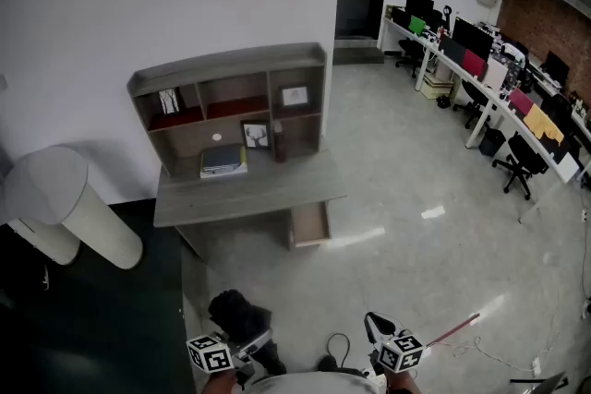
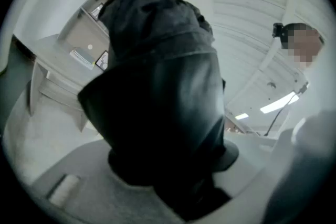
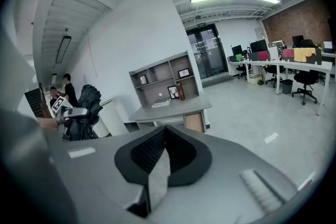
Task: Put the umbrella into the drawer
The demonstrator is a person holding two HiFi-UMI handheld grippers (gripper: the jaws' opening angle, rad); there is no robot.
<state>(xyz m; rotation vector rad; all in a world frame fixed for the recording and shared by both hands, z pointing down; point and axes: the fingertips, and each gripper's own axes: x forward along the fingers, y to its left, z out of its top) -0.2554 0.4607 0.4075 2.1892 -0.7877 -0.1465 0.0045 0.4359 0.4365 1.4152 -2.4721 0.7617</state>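
Note:
A folded black umbrella (image 1: 237,313) sits low in the head view with my left gripper (image 1: 251,342) shut on it. It fills the left gripper view as a dark bundle (image 2: 163,97) between the jaws. From the right gripper view the umbrella (image 3: 84,110) shows at far left. My right gripper (image 1: 377,328) is beside it at the bottom, its jaws shut (image 3: 164,131) with nothing between them. The grey desk (image 1: 249,191) stands ahead. Its wooden drawer (image 1: 309,224) hangs open under the right end, and shows again as the drawer (image 3: 195,122) beyond the right jaws.
A shelf unit (image 1: 231,97) with books and frames tops the desk. A white cylinder (image 1: 74,208) lies left by a dark floor area (image 1: 92,318). A red-tipped stick (image 1: 455,328) and cable lie on the floor at right. Office desks and chairs (image 1: 517,161) line the far right.

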